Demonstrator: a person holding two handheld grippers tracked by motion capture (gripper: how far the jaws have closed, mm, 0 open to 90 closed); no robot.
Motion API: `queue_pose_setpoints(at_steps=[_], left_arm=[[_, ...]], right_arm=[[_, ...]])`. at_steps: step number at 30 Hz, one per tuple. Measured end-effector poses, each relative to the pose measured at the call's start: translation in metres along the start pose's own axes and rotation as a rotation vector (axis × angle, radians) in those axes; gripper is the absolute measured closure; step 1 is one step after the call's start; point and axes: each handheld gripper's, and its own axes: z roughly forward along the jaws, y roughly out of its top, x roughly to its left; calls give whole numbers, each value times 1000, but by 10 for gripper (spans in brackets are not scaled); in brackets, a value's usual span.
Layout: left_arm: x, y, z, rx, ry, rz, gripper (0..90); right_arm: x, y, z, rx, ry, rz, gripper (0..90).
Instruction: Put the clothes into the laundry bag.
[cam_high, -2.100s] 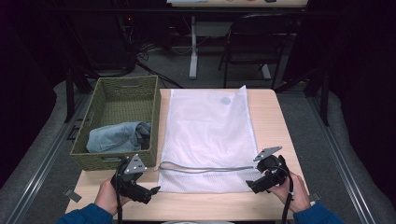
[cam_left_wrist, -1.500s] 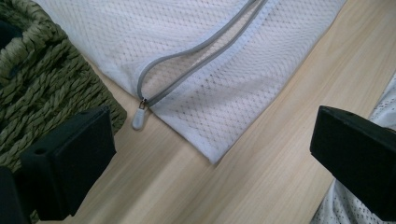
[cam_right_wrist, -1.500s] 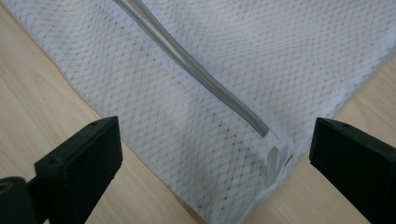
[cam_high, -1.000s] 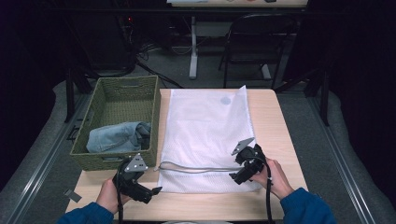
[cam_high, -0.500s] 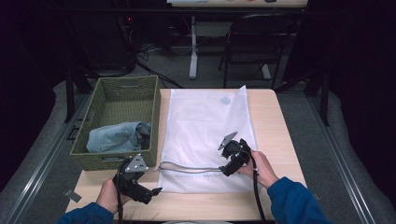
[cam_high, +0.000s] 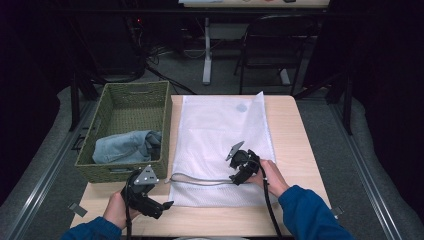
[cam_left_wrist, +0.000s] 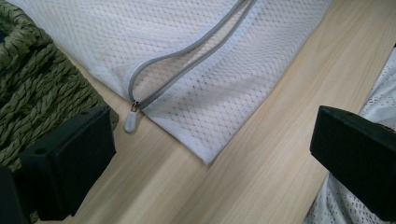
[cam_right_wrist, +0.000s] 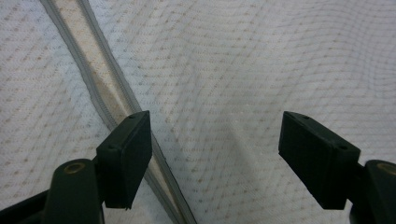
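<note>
A white mesh laundry bag (cam_high: 215, 130) lies flat on the wooden table (cam_high: 295, 140). Its grey zipper (cam_high: 200, 181) runs along the near end and gapes open. My right gripper (cam_high: 234, 179) is down over the bag at the zipper's right part. Its jaws have just been closing and stand apart on the mesh (cam_right_wrist: 219, 70), the left one by the zipper tape (cam_right_wrist: 107, 88); the right gripper (cam_right_wrist: 215, 140) presses on nothing. My left gripper (cam_high: 167, 204) rests open at the near left. In its view the zipper pull (cam_left_wrist: 130, 122) lies ahead of the left gripper (cam_left_wrist: 210, 135).
A green woven basket (cam_high: 170, 115) stands left of the bag, touching the table's left side, with folded blue jeans (cam_high: 125, 146) inside. A chair and a desk leg stand on the floor beyond the table's far edge.
My right gripper has moved left from the table's right side onto the bag, ending beside the zipper, with its jaws narrower. The left gripper has stayed put.
</note>
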Motion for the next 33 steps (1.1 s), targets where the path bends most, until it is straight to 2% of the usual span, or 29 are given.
queue_pose_setpoints(at_steps=[11,15,16,17,19,21,25,26,28,29,30,32,33], left_arm=[[0,0,0,0,-5,2,1],[0,0,0,-1,-5,1,1],[0,0,0,-1,-6,2,1],[0,0,0,0,-6,2,1],[0,0,0,0,-5,6,1],[0,0,0,-1,-4,6,1],[0,0,1,0,-8,5,1],[-1,0,0,1,-10,16,1],[-1,0,0,3,-6,22,1],[-2,0,0,0,-10,20,1],[-2,0,0,2,-11,19,1],[-2,0,0,-1,-9,19,1],[-2,0,0,-2,-8,19,1]], right_arm=[[3,7,13,23,31,-23,329],[4,7,13,21,60,-26,339],[4,8,13,22,58,-36,339],[5,8,14,13,76,-38,340],[7,9,15,34,68,-47,340],[8,9,16,31,80,-61,340],[9,10,18,29,97,-42,330],[7,11,19,26,118,-55,334],[3,11,21,41,168,-21,335],[3,11,21,41,168,-21,335],[0,9,21,31,189,-1,349],[-1,8,21,37,187,0,358],[-2,9,21,33,189,13,393]])
